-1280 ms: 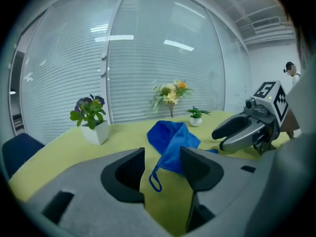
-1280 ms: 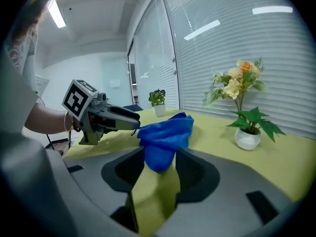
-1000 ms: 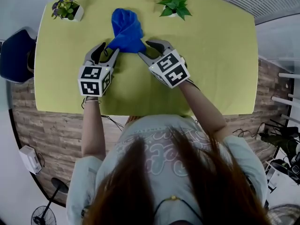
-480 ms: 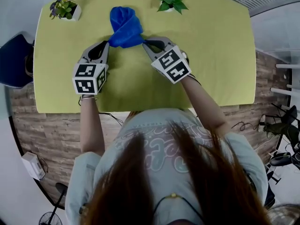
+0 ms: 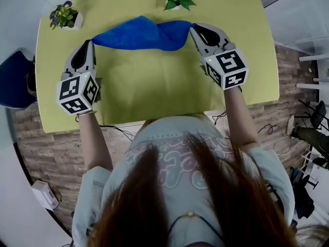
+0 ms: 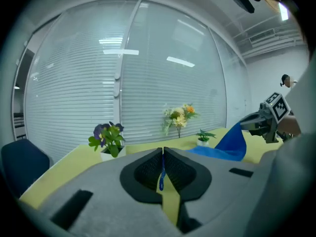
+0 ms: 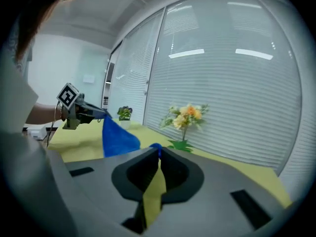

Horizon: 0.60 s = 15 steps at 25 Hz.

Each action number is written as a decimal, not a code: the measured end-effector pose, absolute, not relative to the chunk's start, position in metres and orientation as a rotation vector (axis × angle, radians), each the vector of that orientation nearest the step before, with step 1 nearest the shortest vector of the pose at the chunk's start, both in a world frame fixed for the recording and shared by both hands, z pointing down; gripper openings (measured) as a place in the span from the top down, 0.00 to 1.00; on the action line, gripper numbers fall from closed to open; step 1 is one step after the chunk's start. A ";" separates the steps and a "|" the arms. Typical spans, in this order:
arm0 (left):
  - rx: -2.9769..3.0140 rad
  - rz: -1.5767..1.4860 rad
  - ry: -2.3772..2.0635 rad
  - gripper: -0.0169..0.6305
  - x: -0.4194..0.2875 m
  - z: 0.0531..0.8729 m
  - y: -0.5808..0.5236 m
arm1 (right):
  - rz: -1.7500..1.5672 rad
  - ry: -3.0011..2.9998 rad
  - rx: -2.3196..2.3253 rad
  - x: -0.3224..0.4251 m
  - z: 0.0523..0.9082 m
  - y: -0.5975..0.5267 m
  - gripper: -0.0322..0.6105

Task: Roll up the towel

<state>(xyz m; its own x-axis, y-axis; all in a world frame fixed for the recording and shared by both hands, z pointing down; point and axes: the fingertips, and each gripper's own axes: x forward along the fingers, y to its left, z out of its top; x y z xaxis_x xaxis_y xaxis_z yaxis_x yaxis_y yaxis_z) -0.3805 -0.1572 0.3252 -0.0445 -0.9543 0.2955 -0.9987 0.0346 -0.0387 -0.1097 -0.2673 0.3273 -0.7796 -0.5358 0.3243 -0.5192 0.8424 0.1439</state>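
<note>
The blue towel point(image 5: 141, 34) is stretched sideways between the two grippers over the far half of the yellow-green table point(image 5: 154, 91), sagging a little in the middle. The left gripper point(image 5: 91, 42) has its jaws closed tight on one corner, with only a thin blue edge showing between the pads. The right gripper point(image 5: 193, 29) has its jaws pinched shut on the opposite corner. At the far edge of the table, one small white pot point(image 5: 73, 20) holds purple flowers and another pot point(image 5: 176, 6) holds a green leafy plant.
</note>
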 end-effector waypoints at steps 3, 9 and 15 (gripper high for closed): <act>2.072 0.316 -2.129 0.95 -0.386 0.306 -0.155 | -0.087 -2.664 0.947 -0.071 0.301 -0.278 0.92; 2.116 0.346 -2.042 0.95 -0.377 0.315 -0.159 | -0.076 -2.584 1.090 -0.012 0.295 -0.281 0.92; 2.190 0.400 -1.976 0.95 -0.347 0.307 -0.205 | -0.113 -2.503 1.139 0.022 0.296 -0.309 0.92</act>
